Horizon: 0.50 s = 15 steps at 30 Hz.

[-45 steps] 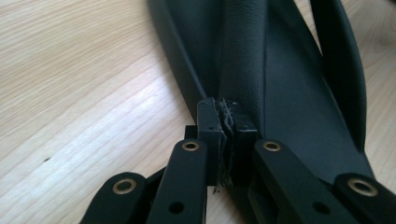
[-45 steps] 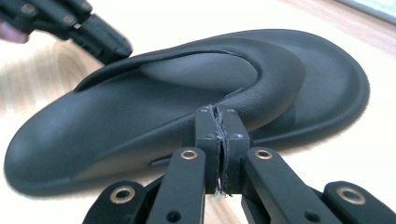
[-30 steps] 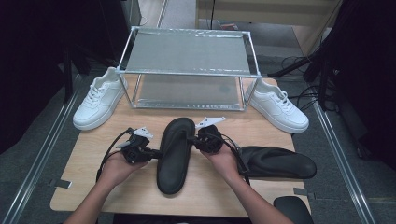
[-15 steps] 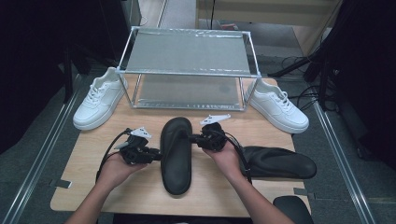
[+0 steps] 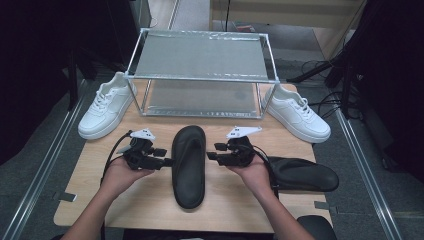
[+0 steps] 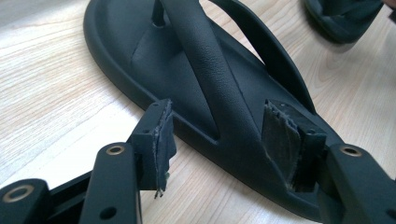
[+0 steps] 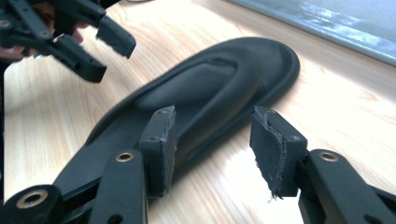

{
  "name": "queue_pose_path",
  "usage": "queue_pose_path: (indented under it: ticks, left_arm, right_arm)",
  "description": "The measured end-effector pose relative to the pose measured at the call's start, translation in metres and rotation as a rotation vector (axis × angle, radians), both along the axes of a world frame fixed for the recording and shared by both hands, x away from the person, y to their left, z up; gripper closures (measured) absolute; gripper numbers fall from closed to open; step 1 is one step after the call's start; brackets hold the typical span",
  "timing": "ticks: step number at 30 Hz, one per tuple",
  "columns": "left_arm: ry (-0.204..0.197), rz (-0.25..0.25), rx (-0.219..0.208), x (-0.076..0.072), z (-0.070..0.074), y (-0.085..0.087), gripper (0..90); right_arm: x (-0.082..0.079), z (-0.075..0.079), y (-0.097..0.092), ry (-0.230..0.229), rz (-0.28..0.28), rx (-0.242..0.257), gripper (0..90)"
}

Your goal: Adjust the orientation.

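Two claws sit either side of one black flip-flop (image 5: pixel 189 165), which lies lengthwise in the middle of the bench (image 5: pixel 150 200), toe end toward the far edge. The left claw (image 5: pixel 164 159) is spread wide; in the left gripper view its pads straddle the sole's rim with the strap between them, one pad right at the edge, nothing pinched yet. The right claw (image 5: pixel 212 154) is also released, just beside the sandal's other flank with a sliver of wood visible between, pads pointing at its side in the right gripper view.

My guess is coming in from both sides is about keeping a floppy sole from bending or spinning when it gets lifted.

The second flip-flop (image 5: pixel 305 174) lies crosswise at the right edge, partly off the bench. A wire-frame rack (image 5: pixel 200 75) stands along the far edge, with one white sneaker (image 5: pixel 105 111) by the far-left corner and another white sneaker (image 5: pixel 299 112) by the far-right, so the rack looks like the likely destination.
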State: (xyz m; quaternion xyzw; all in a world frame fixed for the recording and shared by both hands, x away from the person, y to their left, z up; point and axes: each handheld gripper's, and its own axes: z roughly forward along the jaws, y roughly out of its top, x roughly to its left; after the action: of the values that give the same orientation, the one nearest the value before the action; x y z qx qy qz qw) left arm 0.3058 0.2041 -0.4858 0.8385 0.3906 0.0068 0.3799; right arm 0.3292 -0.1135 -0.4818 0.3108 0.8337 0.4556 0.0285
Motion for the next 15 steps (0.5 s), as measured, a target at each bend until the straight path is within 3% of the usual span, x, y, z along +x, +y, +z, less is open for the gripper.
queue_pose_path:
  ticks: [15]
  left_arm:
    - [0.006,-0.062,0.023,0.013,0.0,-0.017,40.5]
  right_arm:
    - [-0.013,0.006,-0.042,-0.006,-0.014,-0.02,48.9]
